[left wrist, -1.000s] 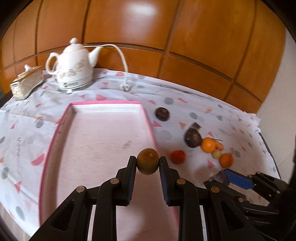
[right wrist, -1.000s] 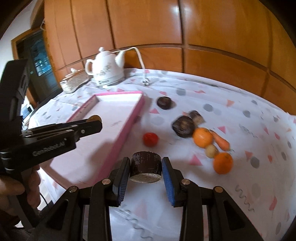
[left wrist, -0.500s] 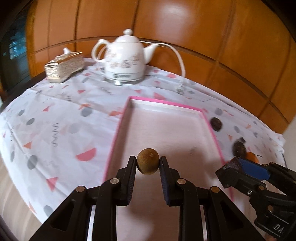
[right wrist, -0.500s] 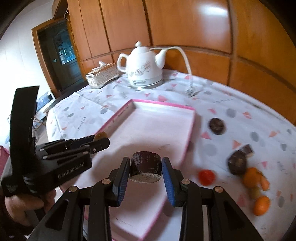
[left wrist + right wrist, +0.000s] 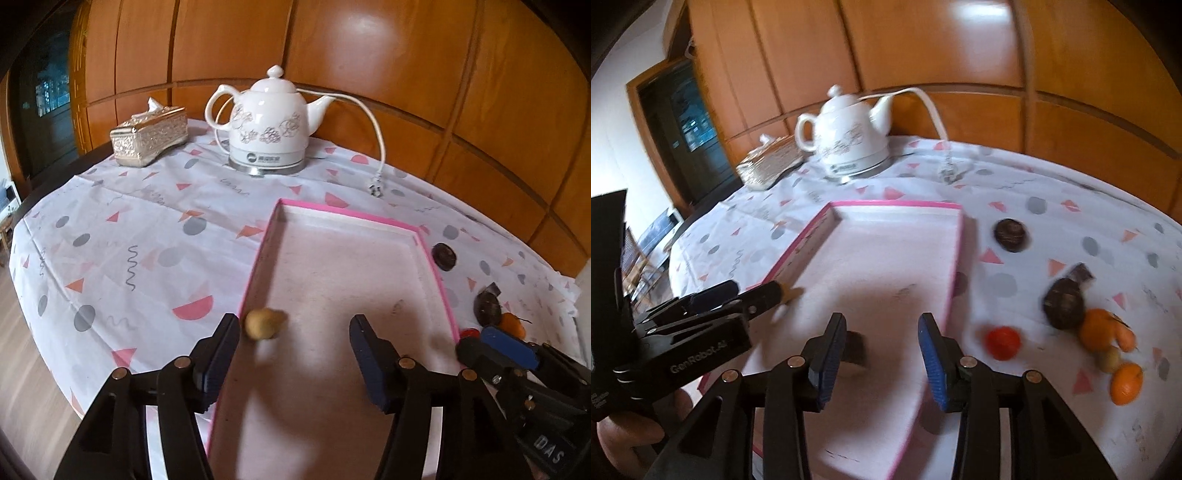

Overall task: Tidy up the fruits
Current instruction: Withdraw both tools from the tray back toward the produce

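Observation:
A pink-rimmed tray (image 5: 260,254) (image 5: 955,258) lies on the patterned tablecloth. My left gripper (image 5: 293,332) is open over the tray's near left part; a blurred yellow-brown round fruit (image 5: 263,323) is just past its left finger, by the tray's left rim. My right gripper (image 5: 882,332) is open over the tray's near end; a dark brown piece (image 5: 856,347) shows blurred beside its left finger. Right of the tray lie a red fruit (image 5: 1003,342), dark round fruits (image 5: 1010,235) (image 5: 1063,302), oranges (image 5: 1097,328) (image 5: 1126,383) and a small pale fruit (image 5: 1110,360).
A white electric kettle (image 5: 269,127) with cord and plug (image 5: 376,188) stands at the back of the table. A silver tissue box (image 5: 149,134) is at the back left. Wooden wall panels rise behind. The table's edge drops off at the left.
Both grippers have opened. The left let go of the yellow-brown fruit and the right let go of the dark brown piece, both over the tray.

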A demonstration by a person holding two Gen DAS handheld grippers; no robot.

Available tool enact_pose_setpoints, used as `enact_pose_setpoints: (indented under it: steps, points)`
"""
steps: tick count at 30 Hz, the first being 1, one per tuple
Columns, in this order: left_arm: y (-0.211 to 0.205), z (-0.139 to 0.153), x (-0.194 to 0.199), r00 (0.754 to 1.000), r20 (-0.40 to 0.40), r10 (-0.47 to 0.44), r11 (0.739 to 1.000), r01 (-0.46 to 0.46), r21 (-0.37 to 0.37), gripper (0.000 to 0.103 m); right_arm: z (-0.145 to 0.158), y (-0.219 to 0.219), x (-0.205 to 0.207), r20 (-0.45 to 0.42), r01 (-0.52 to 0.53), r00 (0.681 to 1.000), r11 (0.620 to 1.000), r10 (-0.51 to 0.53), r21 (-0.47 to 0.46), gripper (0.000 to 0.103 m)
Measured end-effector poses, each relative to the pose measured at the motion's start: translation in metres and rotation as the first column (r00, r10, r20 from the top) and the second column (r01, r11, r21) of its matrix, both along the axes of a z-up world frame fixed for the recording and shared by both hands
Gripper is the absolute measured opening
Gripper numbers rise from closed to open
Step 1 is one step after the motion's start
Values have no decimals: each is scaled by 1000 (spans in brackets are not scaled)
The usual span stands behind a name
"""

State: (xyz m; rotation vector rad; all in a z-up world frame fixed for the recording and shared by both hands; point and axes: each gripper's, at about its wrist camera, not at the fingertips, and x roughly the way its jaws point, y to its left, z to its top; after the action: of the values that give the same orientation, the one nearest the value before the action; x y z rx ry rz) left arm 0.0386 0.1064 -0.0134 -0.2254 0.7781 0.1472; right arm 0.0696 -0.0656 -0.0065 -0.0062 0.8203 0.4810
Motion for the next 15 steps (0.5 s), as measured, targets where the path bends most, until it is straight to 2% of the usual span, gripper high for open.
enact_pose_setpoints:
  steps: [8, 15]
  points:
    - [-26, 8, -3, 996, 20, -92, 996, 92, -6, 64, 4, -62, -13, 1, 173, 985, 984, -173, 33, 42]
    - [-47, 11, -5, 984, 30, -174, 984, 175, -24, 64, -10, -107, -27, -43, 276, 960, 961, -275, 31, 42]
